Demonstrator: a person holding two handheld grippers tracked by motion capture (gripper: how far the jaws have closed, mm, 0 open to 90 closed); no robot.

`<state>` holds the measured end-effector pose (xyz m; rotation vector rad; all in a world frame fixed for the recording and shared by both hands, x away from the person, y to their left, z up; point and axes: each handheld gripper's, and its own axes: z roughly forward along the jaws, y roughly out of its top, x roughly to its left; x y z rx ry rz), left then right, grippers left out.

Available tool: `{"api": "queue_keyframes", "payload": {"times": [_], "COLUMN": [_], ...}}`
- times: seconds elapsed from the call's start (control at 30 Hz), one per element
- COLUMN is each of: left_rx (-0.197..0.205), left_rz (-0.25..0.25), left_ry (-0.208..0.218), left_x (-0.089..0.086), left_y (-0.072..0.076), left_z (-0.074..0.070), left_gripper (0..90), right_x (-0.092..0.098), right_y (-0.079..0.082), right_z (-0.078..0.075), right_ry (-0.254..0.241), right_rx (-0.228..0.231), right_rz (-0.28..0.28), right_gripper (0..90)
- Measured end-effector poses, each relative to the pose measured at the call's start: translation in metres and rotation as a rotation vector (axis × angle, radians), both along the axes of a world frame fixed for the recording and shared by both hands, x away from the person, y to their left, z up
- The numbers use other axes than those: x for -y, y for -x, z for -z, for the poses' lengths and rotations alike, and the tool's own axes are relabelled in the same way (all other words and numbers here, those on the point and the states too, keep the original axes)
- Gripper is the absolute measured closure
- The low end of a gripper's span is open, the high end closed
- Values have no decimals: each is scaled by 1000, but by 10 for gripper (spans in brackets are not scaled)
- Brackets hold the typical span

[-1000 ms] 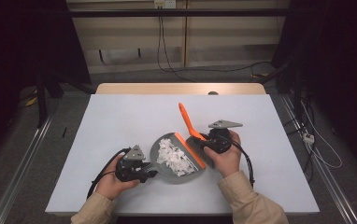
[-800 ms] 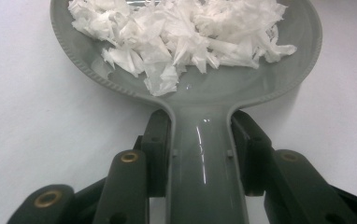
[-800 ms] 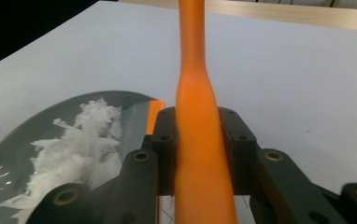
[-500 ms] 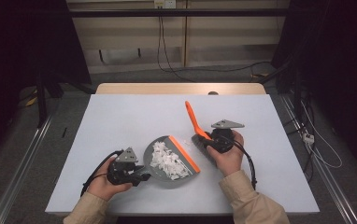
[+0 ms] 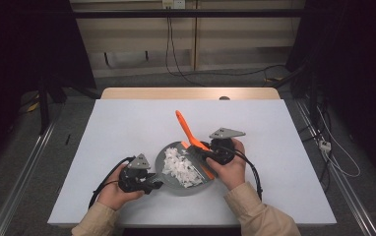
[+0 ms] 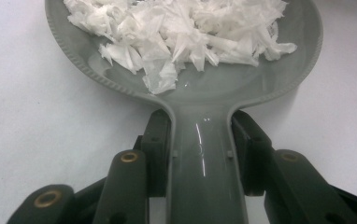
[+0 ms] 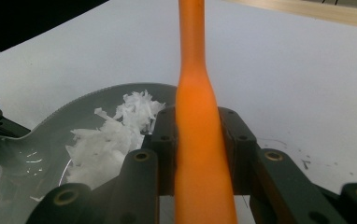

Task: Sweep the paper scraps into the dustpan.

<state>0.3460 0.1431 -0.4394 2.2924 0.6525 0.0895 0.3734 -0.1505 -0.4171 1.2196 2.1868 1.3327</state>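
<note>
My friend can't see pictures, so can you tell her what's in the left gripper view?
The left claw is shut on the handle of a grey dustpan that lies on a white table. A heap of torn white paper scraps sits in the pan's round bowl.

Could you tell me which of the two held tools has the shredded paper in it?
The grey dustpan, gripped by its handle in the left gripper; the orange brush in the right gripper carries none.
</note>
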Motion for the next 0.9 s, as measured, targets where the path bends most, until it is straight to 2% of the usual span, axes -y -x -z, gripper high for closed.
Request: {"api": "queue_keyframes", "payload": {"times": [0.23,0.3,0.43,0.6,0.63,0.7,0.77,0.83,0.9], "left_rx": [11,25,23,28,35,30,27,35,22], "left_rz": [-12,-24,-27,-35,-38,-41,-37,-54,-35], "left_ry": [16,2,17,18,7,17,11,16,21], "left_x": [0,0,-2,-2,-4,-6,-8,-7,-7], "left_y": [0,0,-2,-2,-2,-2,-2,-2,-3], "left_z": [1,0,1,0,0,1,0,1,1], "left_gripper": [628,628,628,628,628,628,628,628,628], "right_x": [10,15,19,11,11,14,17,19,20], "right_y": [1,0,1,0,-1,-2,-2,-2,-2], "right_z": [-8,-9,-10,-1,0,1,1,0,-2], "right_ry": [-34,-43,-61,2,25,60,55,40,31], "right_rx": [11,12,2,-30,-36,-34,-34,-25,-21], "right_rz": [21,27,28,4,18,38,42,53,56], "right_gripper": [712,712,712,712,713,713,712,712,712]}}
